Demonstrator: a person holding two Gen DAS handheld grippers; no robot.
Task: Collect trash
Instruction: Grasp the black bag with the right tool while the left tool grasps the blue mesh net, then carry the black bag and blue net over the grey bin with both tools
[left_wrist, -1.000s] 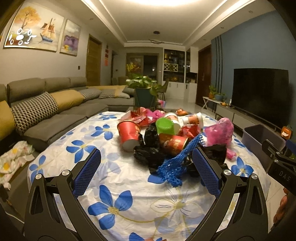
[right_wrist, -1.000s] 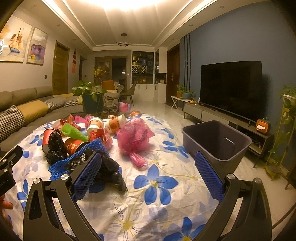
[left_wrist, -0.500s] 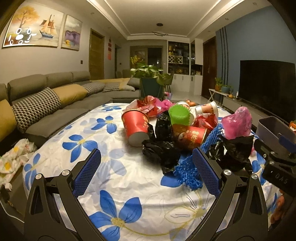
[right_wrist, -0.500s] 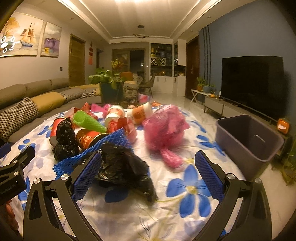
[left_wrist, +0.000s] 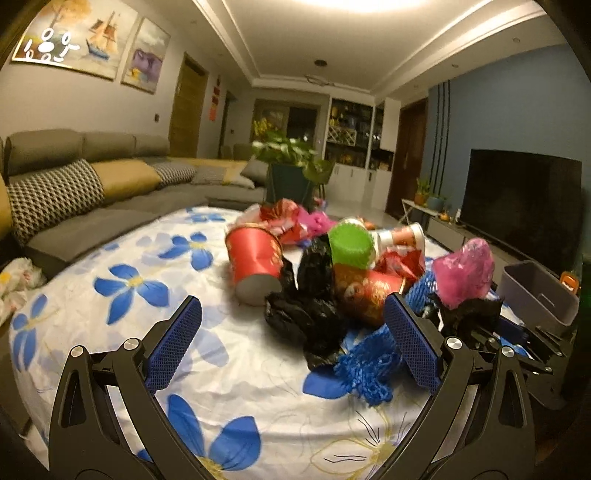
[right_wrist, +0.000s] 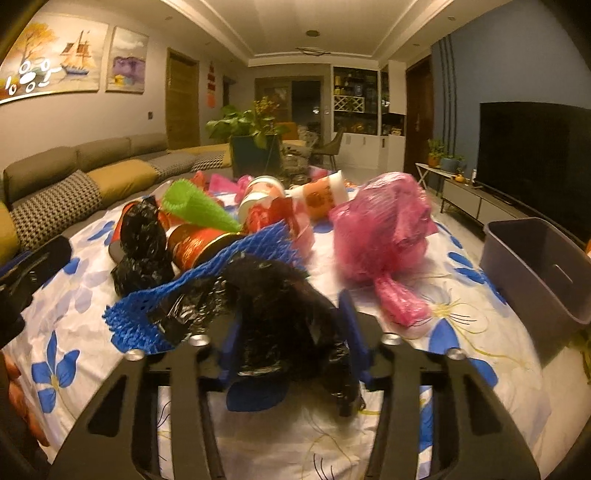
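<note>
The crumpled black plastic bag (right_wrist: 280, 314) sat right between the blue pads of the right gripper (right_wrist: 291, 343), which were pinched in close on both sides of it, so it had hold of that bag. The bag was glossy, wrinkled and bunched up (a loose flap trailed down in front of the jaws). It lay on the near edge of the trash pile, pressed against the blue foam net (right_wrist: 207, 273), on the flowered tablecloth (right_wrist: 461, 332).

Past the blue foam net were a red-and-gold cup (right_wrist: 195, 243) on its side, a green foam net (right_wrist: 195, 206) and a second black bag (right_wrist: 142, 247). To the right of the blue foam net sat a pink plastic bag (right_wrist: 384, 232), and further right, off the table's edge, a grey bin (right_wrist: 535, 266).

The left gripper (left_wrist: 291, 347) hovered low over the tablecloth on the other side of the blue foam net, fingers spread wide with nothing between them, pointed at the pile. The red paper cup (left_wrist: 255, 258) lay tipped over just beyond it. The right gripper was held low and roughly level, aimed across the table.
</note>
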